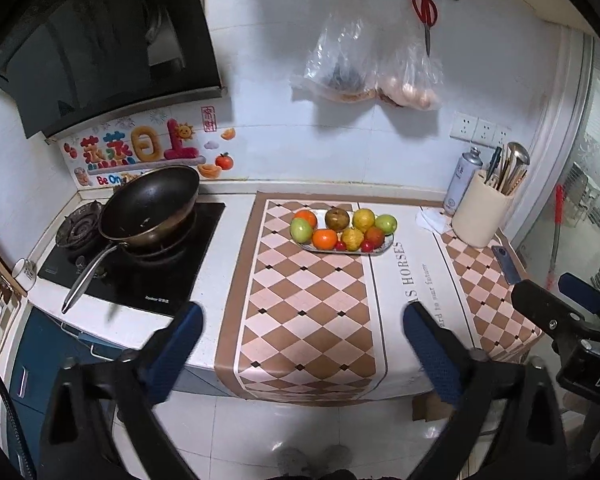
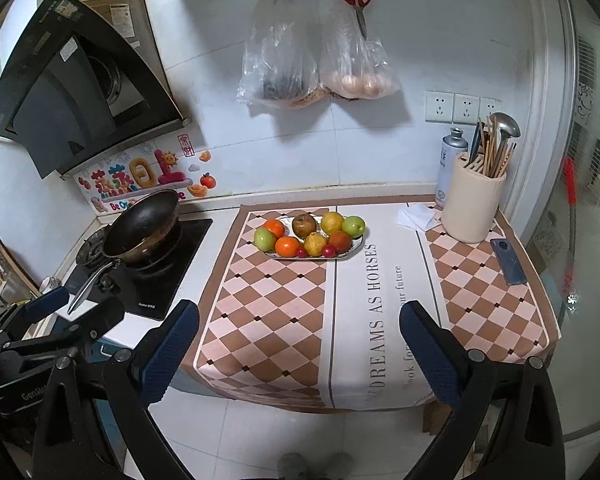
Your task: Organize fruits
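Checkered brown-and-pink cloth point(image 2: 284, 320) covers the counter, and on its far part sits an oval patterned plate point(image 2: 356, 245) piled with fruit. Counted there: two oranges point(image 2: 287, 246), two green apples point(image 2: 353, 226), two yellow lumpy fruits point(image 2: 315, 243), one brown pear point(image 2: 304, 225), one red-orange fruit point(image 2: 339, 241) and two small red cherry-like fruits point(image 2: 328, 251). Any fruit underneath the pile is hidden. Both tools hang well short of the plate, over the counter's near edge. The left gripper point(image 1: 302, 354) has its jaws spread wide and holds nothing; the right gripper point(image 2: 300, 352) likewise stands wide apart and empty. Two clear plastic bags point(image 2: 318, 64) hang on the wall; the contents of the left one are hard to make out.
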A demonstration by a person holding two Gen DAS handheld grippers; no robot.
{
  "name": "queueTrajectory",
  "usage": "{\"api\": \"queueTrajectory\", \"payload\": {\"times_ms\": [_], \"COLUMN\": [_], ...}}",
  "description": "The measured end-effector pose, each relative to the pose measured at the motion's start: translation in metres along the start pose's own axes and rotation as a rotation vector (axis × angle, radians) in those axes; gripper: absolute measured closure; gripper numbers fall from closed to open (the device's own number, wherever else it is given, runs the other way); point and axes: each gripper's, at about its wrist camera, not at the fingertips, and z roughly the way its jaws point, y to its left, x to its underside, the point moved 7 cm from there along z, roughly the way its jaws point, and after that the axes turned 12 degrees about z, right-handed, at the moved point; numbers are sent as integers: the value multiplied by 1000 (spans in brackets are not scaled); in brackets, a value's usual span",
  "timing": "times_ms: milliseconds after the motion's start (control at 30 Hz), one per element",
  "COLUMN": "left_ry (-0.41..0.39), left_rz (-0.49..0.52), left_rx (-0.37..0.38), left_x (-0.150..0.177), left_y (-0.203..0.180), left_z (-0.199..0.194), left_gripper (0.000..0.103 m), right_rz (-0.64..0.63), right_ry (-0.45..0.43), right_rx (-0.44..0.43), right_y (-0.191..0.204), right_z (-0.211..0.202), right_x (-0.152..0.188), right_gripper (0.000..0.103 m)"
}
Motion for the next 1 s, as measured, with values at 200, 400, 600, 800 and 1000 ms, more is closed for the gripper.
{"api": "queueTrajectory", "payload": {"times_ms": [200,400,600,800,1000], "left_ry": [-1,38,70,109,136], "left_rz": [3,7,18,16,22], "left_rx": [-15,-21,-39,-40,-45], "left_x": [-14,-30,-44,-52,-53], "left_y": [0,7,16,21,22], "left_z": [19,54,85,114,134], "left_gripper": [0,0,0,0,0], "right_rz": [7,-1,14,22,30], "right_ry": [12,29,74,121,160], "right_rx": [16,32,55,73,96], "right_y": [-6,-3,-4,-8,-16], "right_z": [23,60,106,140,163], "right_x": [-14,-37,-53,-57,-57], "right_gripper": [1,1,1,1,1]}}
